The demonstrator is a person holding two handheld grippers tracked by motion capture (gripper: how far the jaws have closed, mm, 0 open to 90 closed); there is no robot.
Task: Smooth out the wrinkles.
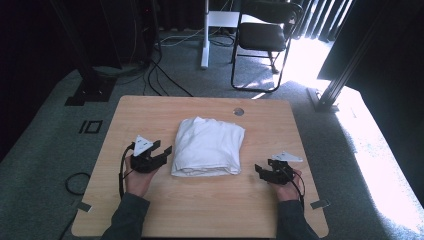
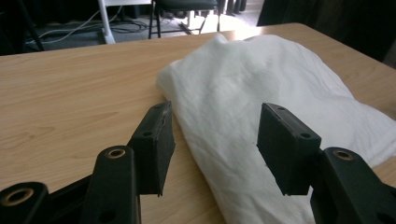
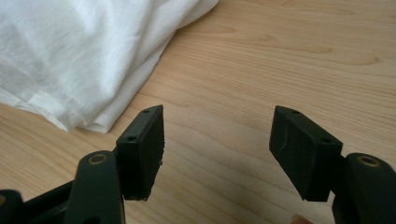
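A soft white folded cloth lies in the middle of the smooth wooden worktop. Its long side runs away from the person. The left tool is just beside its left edge, and the right tool is near its front right corner. Both tools are open, holding nothing.

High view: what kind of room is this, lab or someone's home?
Most likely a lab or recording room, not a home. A bare wooden table stands on grey carpet, with black metal frame posts at the sides, loose cables across the floor, and a black folding chair behind.
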